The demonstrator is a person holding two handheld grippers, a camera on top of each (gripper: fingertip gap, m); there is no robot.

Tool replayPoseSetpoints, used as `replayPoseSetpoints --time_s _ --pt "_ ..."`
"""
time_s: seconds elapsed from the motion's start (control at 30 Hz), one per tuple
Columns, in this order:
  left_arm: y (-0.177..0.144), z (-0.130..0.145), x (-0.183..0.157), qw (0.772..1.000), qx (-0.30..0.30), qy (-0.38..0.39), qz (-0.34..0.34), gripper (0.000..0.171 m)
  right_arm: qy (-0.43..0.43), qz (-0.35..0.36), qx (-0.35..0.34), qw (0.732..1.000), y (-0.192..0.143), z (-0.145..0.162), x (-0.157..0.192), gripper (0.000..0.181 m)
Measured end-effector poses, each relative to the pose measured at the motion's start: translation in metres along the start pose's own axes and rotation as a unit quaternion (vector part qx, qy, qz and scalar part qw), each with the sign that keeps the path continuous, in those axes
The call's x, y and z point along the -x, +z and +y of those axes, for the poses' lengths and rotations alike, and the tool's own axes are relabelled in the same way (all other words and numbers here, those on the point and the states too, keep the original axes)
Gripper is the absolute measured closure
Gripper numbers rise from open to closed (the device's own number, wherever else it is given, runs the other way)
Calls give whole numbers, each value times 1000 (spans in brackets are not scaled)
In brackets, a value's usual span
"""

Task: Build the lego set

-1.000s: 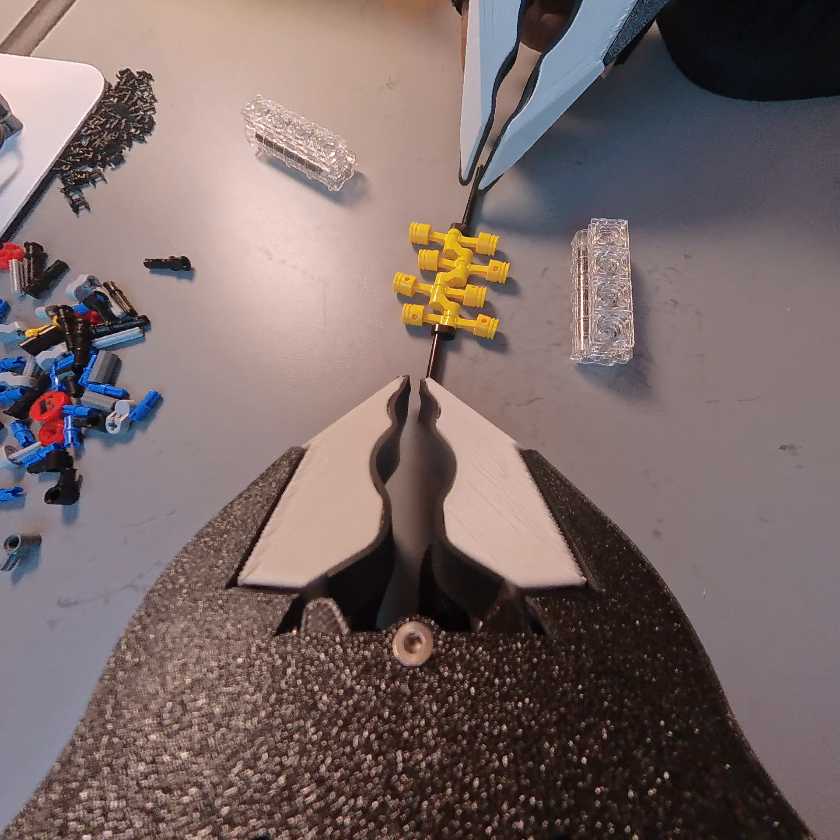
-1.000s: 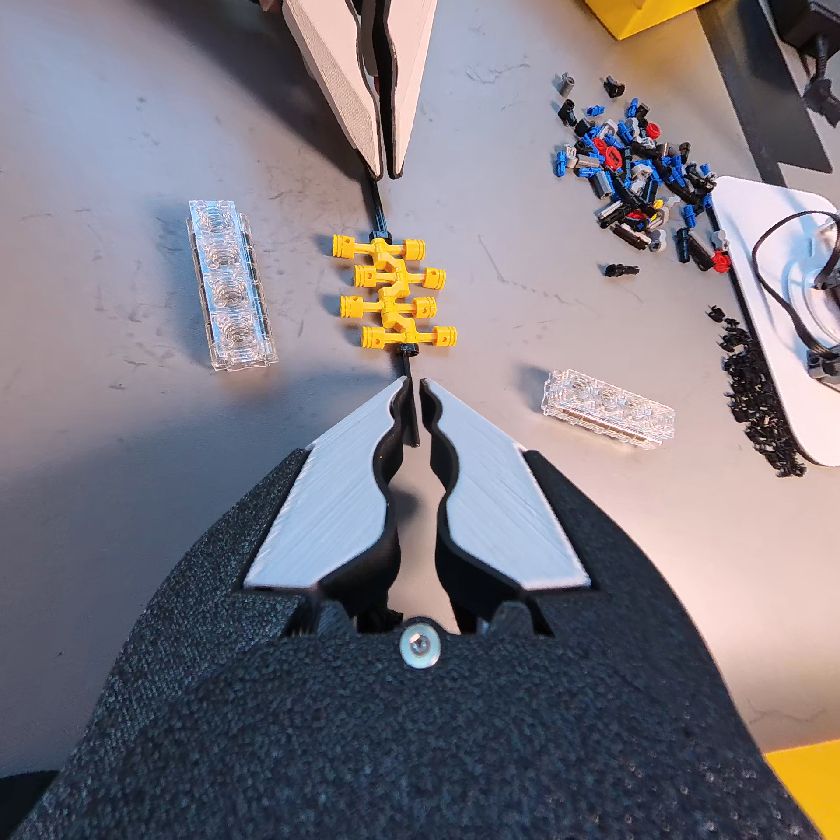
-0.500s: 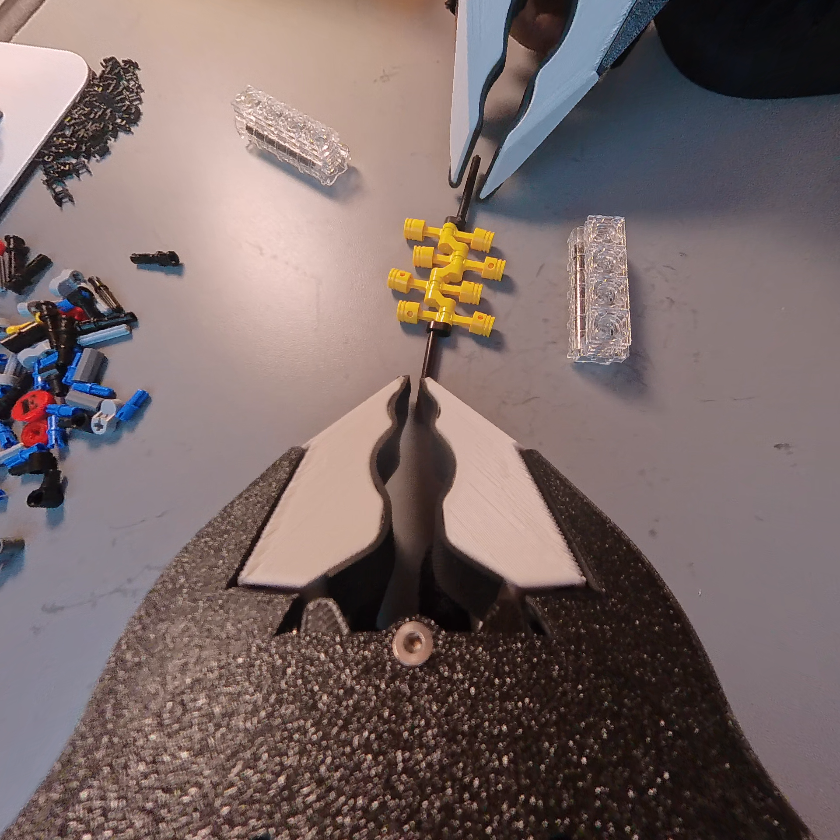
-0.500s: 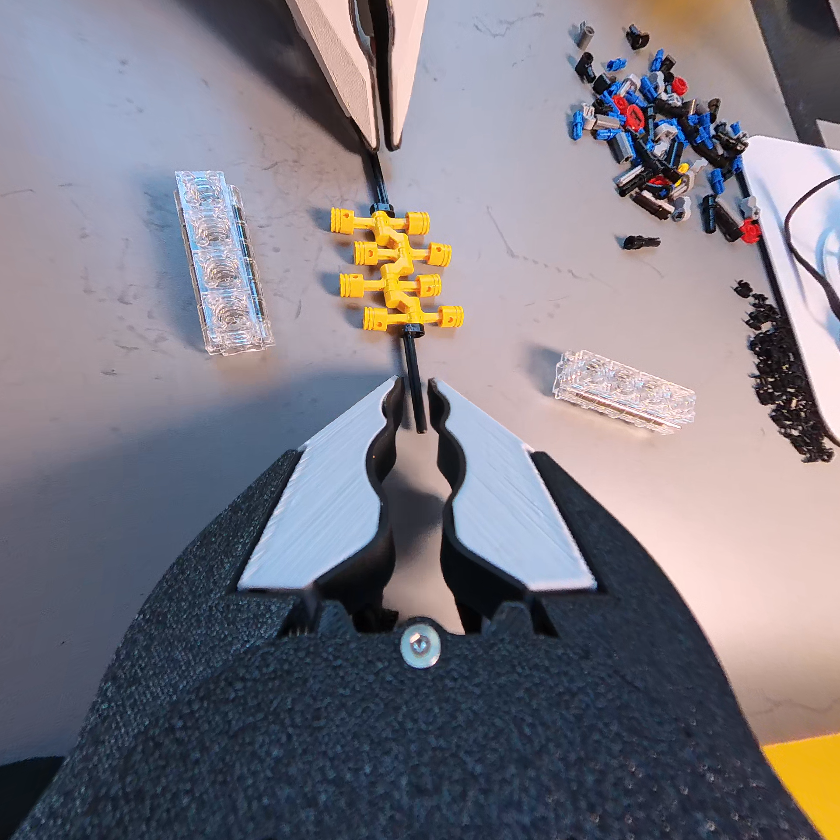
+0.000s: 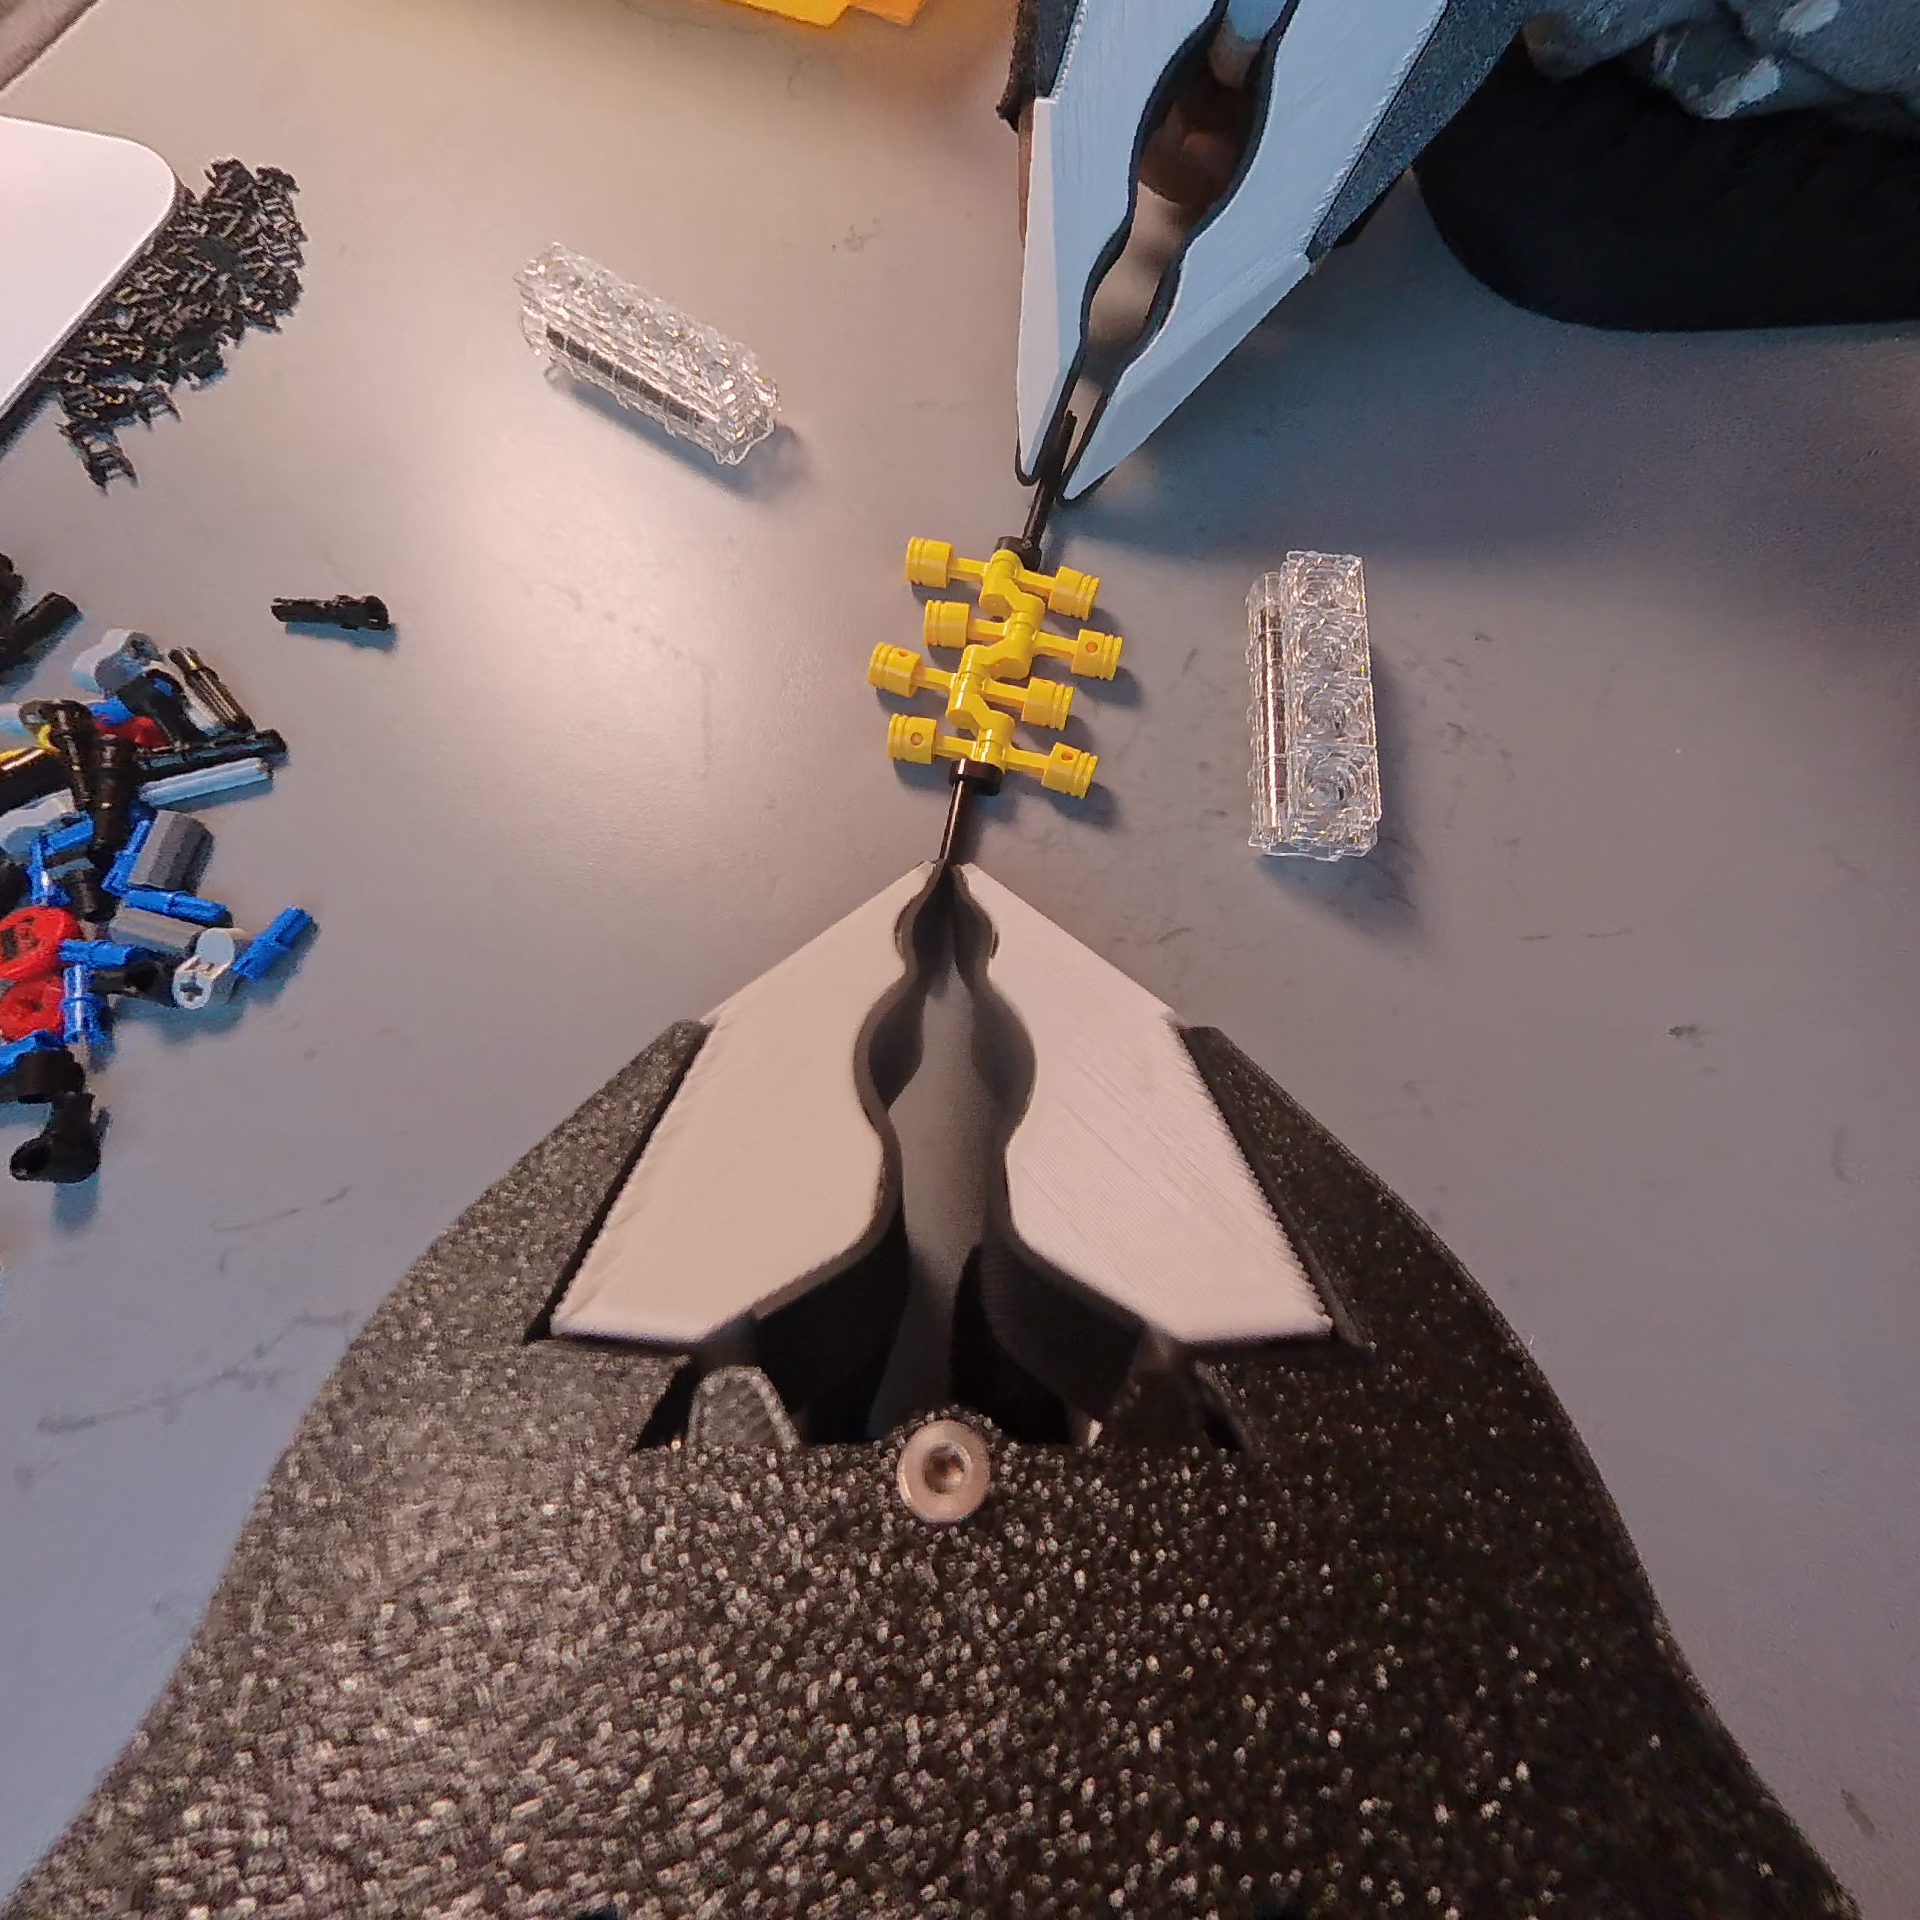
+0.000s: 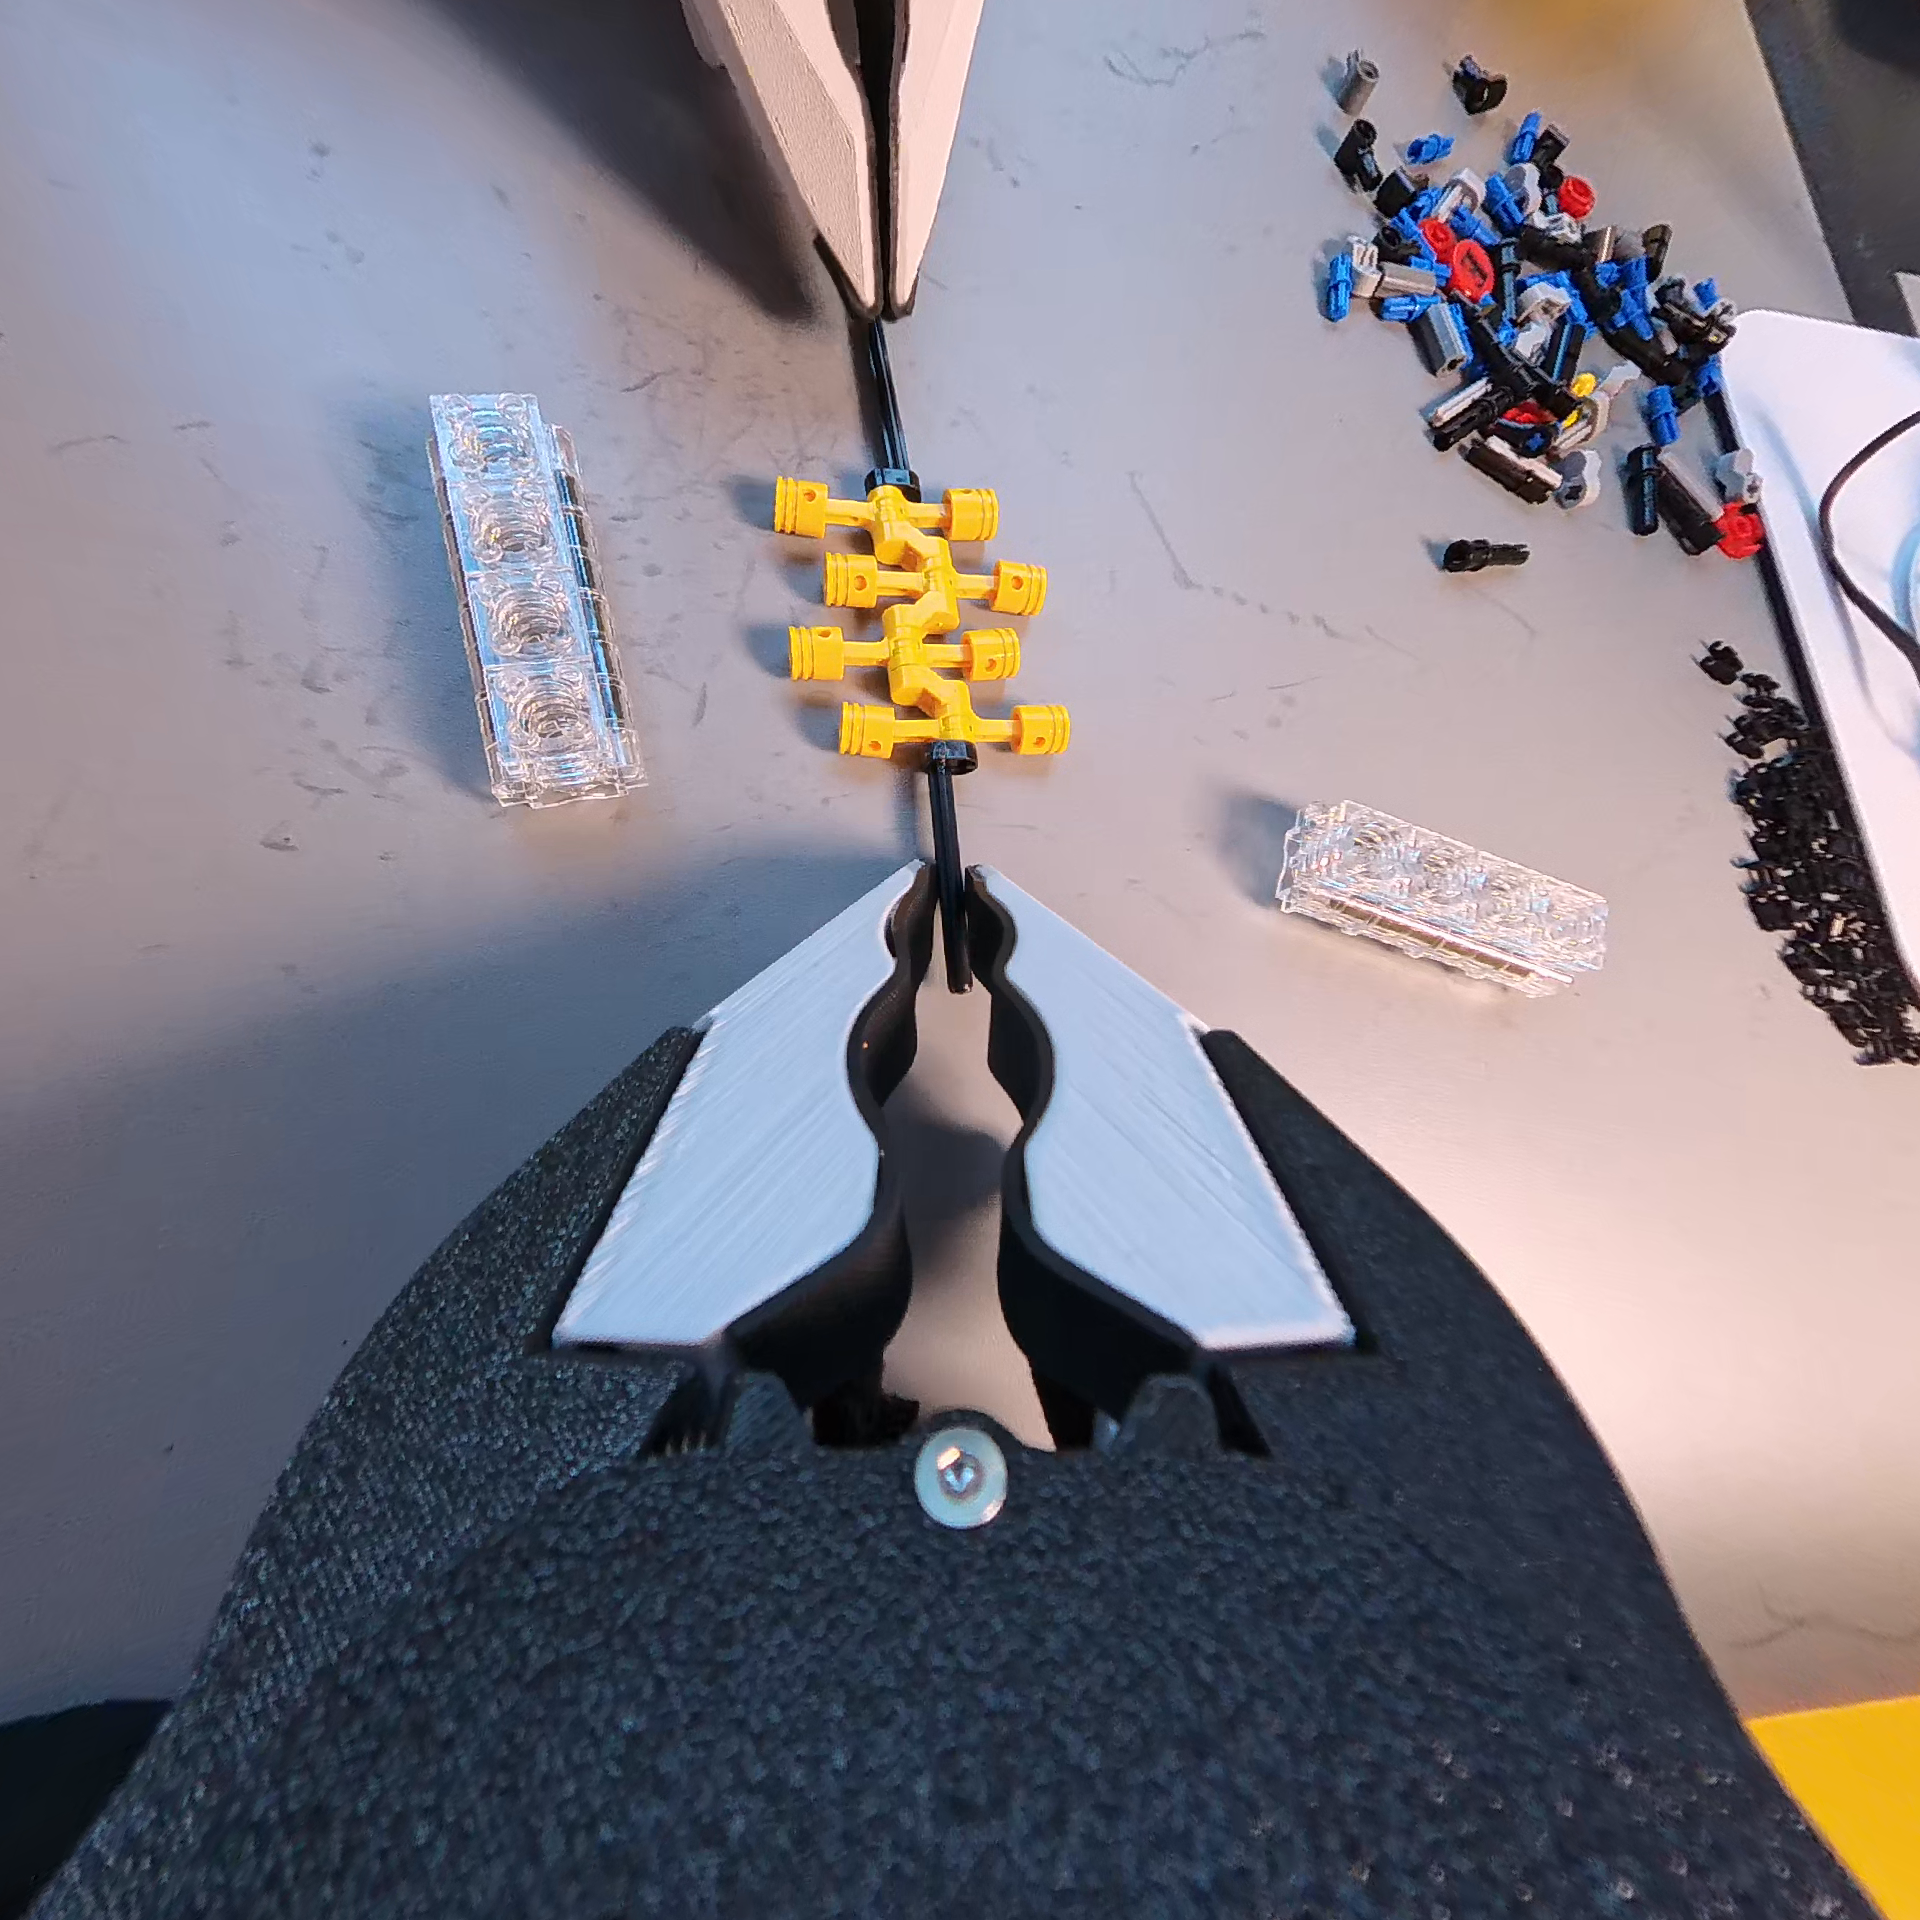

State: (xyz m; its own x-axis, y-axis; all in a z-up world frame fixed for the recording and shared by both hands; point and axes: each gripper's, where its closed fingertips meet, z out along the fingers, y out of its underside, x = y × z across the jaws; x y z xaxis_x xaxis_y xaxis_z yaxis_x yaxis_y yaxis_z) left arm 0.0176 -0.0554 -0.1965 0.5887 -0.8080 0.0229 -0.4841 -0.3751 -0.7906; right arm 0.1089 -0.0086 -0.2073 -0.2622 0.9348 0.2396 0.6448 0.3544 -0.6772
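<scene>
A black axle carrying several yellow pistons (image 5: 992,665) lies along the grey table between my two grippers; it also shows in the right wrist view (image 6: 920,623). My left gripper (image 5: 945,876) is shut on one end of the axle and appears at the top of the right wrist view (image 6: 878,307). My right gripper (image 6: 943,881) is closed on the other end, which reaches back between its fingers; it appears at the top of the left wrist view (image 5: 1051,486). Two clear cylinder blocks (image 5: 1314,707) (image 5: 649,353) lie either side of the pistons.
A pile of small blue, black, red and grey parts (image 5: 104,831) (image 6: 1538,301), a heap of black pins (image 5: 177,301) (image 6: 1818,862) and one loose black pin (image 5: 332,611) lie to one side by a white base (image 6: 1849,520). A yellow object (image 6: 1839,1808) sits at the corner. The gap from one gripper's tips to the other's is roughly 11 centimetres.
My right gripper opened slightly, slid farther along the axle end and closed on it again. My left gripper stayed shut on its end. The piston assembly barely moved.
</scene>
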Motion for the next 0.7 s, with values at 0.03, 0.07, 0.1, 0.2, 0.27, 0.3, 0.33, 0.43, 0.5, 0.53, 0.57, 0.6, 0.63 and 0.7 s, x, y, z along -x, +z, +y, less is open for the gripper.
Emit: replayPoseSetpoints --time_s 0.03,0.07,0.1,0.2,0.27,0.3,0.33,0.43,0.5,0.53,0.57,0.6,0.63,0.7 --pt "-1 0 0 1000 -2 -2 0 171 1 0 -2 1000 -1 -1 0 177" --pt "-1 -1 1 1000 -3 -3 0 171 2 1 -5 1000 -1 -1 -1 177" --pt "-2 -1 1 1000 -4 -4 0 171 3 1 -7 1000 -2 -2 -1 177" --pt "-2 0 2 1000 -2 -6 0 171 5 2 -8 1000 -3 -2 -2 177" --pt "-1 3 3 1000 4 -4 -4 171 4 3 -5 1000 -2 -1 -3 177" --pt "0 3 3 1000 6 -2 -6 171 4 4 -4 1000 -2 0 -3 177" --pt "0 4 4 1000 7 -2 -8 171 5 4 -5 1000 -2 0 -3 177" --pt "-1 3 7 1000 2 -1 -17 171 6 4 -7 1000 -2 -1 -3 177" --pt "-1 3 9 1000 0 -2 -23 161 6 4 -7 1000 -2 0 -3 176" --pt "0 3 9 1000 2 -2 -26 156 6 3 -6 1000 -2 0 -3 177" --pt "1 5 9 1000 6 -1 -27 153 5 2 -5 1000 -1 1 -3 176" --pt "3 6 9 1000 11 2 -28 151 5 1 -4 1000 -1 1 -2 176" --pt "4 8 8 999 16 5 -29 151 4 0 -4 1000 -1 1 -2 176" --pt "6 11 6 999 26 10 -24 156 3 -1 -6 1000 0 0 -1 177"
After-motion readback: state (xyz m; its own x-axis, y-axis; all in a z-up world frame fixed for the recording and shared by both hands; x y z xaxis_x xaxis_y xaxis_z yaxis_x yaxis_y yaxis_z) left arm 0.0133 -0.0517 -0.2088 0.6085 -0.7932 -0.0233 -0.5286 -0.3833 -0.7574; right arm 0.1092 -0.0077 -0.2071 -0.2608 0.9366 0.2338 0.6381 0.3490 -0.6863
